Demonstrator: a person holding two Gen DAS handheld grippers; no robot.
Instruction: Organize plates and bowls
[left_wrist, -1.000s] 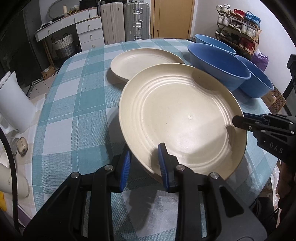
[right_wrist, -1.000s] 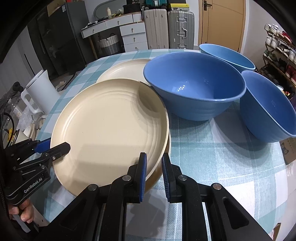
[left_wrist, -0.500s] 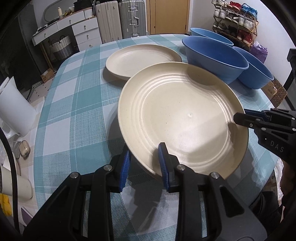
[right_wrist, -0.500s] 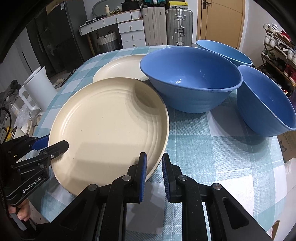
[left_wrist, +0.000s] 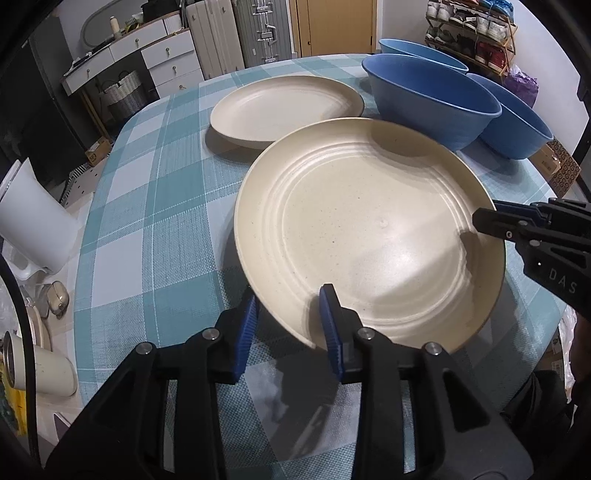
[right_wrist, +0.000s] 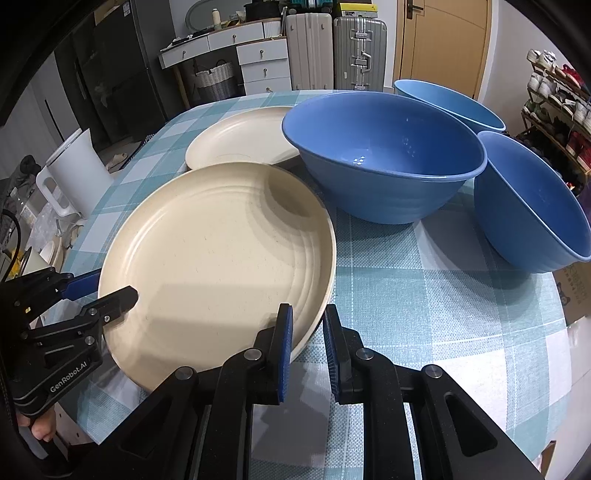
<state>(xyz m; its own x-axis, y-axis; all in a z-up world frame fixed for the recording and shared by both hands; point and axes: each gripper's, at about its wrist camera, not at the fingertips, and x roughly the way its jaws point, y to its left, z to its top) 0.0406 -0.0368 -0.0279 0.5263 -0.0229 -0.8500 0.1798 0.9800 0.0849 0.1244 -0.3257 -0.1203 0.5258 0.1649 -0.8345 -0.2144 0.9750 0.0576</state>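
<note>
A large cream plate (left_wrist: 369, 236) lies over the checked table (left_wrist: 147, 221), held at two sides. My left gripper (left_wrist: 290, 321) has the plate's near rim between its blue pads. Its jaws are opening, and a strip of cloth shows beside the left pad. My right gripper (right_wrist: 308, 332) is shut on the opposite rim. A second cream plate (left_wrist: 284, 107) sits behind it. Three blue bowls (right_wrist: 384, 158) (right_wrist: 524, 206) (right_wrist: 447, 103) stand at the back right. In the right wrist view the left gripper (right_wrist: 114, 290) straddles the rim (right_wrist: 221, 258).
A white jug (left_wrist: 29, 218) and a cup (left_wrist: 40, 373) stand off the table's left edge. Suitcases (right_wrist: 358, 51) and white drawers (right_wrist: 262, 62) line the far wall. A shoe rack (left_wrist: 476, 40) is at the right. A person's fingertip (right_wrist: 40, 432) shows under the left gripper.
The left jaws have parted a little around the plate rim. The plate has shifted slightly against the bowls. The right gripper keeps its grip.
</note>
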